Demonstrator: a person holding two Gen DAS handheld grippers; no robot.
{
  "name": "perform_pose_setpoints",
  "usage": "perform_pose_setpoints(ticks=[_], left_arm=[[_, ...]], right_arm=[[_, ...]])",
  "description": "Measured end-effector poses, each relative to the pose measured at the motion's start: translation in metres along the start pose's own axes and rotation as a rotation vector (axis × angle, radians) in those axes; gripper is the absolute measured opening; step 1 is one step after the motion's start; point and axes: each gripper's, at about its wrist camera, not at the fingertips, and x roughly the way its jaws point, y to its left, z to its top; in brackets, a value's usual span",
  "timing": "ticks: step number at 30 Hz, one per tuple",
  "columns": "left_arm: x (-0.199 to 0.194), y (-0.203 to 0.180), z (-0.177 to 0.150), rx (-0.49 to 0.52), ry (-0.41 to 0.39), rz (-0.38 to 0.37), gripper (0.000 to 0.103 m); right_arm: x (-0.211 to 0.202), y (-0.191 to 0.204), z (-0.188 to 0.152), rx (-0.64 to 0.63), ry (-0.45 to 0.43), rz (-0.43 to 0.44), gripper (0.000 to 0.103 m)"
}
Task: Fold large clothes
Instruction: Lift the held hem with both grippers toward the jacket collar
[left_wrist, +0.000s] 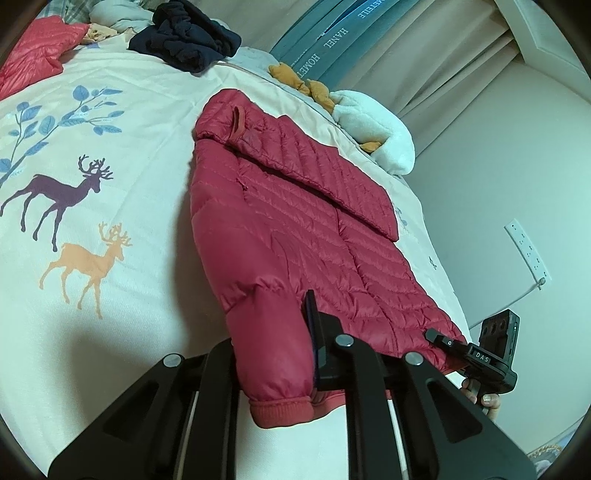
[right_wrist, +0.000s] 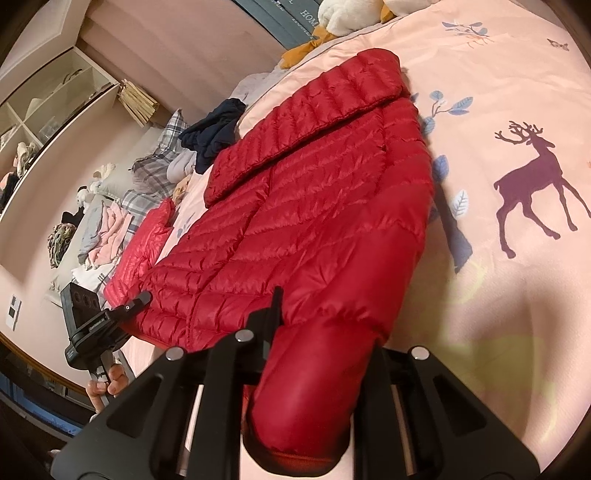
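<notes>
Sleeve cuffs (left_wrist: 282, 408) are sitting pinched in both grippers' fingers, left gripper (left_wrist: 273, 354) and right gripper (right_wrist: 317, 350), while the red down jacket (right_wrist: 314, 184) is lying flat on the bed (left_wrist: 110, 295) (keep both sleeves level when folding inward).

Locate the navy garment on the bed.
In the left wrist view, the navy garment lies crumpled at the far end of the bed, beyond the red jacket.

tongs (left_wrist: 273, 350): matte black | silver screws | "DAS" marking
</notes>
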Motion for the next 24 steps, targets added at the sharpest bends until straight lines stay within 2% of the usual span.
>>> perform_pose_setpoints(ticks=[24], left_arm=[[-0.015, -0.020, 0.006, 0.055, -0.034, -0.007, 0.013]], right_arm=[[-0.024, 0.008, 0.012, -0.060, -0.039, 0.078, 0.014]])
